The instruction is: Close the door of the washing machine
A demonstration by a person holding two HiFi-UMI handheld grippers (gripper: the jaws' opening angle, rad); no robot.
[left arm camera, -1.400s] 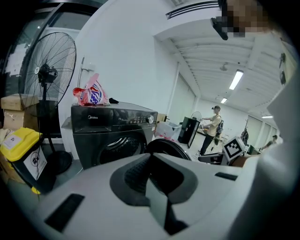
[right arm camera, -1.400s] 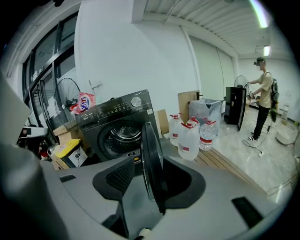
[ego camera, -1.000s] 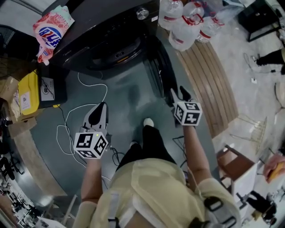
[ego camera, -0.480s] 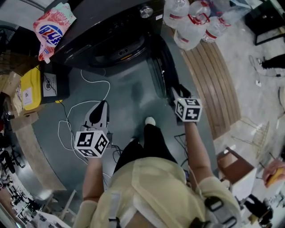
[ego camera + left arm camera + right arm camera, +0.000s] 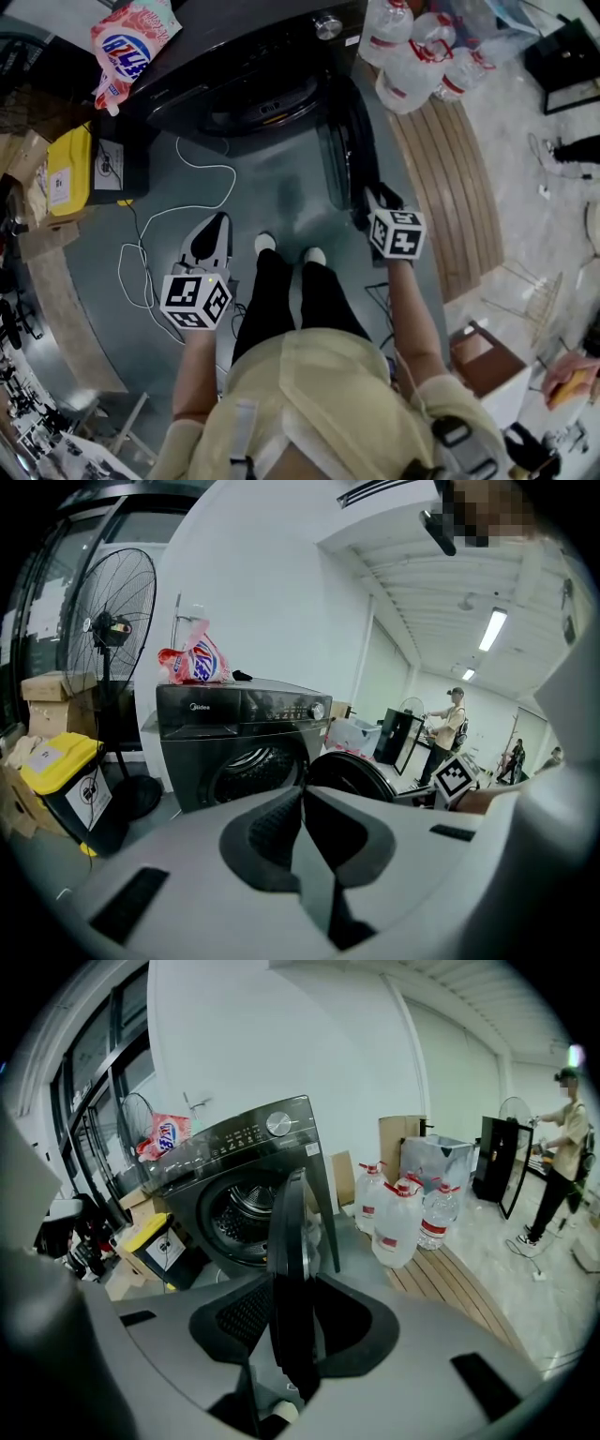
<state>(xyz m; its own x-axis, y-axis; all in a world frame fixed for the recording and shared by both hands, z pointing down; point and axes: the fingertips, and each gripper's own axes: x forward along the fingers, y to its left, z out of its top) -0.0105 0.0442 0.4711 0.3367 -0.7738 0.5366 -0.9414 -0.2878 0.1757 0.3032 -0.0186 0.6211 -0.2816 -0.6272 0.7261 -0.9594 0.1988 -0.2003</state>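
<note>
**A:** What has changed since the earlier frame?

**B:** A second shoe (image 5: 265,244) has come forward beside the first. The right tongs (image 5: 373,199) have just been closing, and the rim of the door (image 5: 345,155) now stands between them, with the pads apparently bearing on both faces. The left tongs (image 5: 214,225) are clenched on nothing, above the floor.

**A:** Where is the door, and how will it handle?

**B:** It is swung wide from the washing machine (image 5: 234,66), edge-on to the person. Judgement: rigid and fairly heavy. Hold the outer rim — far from the hinge — and swing it steadily.

**A:** Containers?

**B:** The drum (image 5: 246,1213) shows nothing inside. Capped water bottles (image 5: 417,56) stand beside the machine. What the yellow bin (image 5: 70,169) holds is hidden.
</note>
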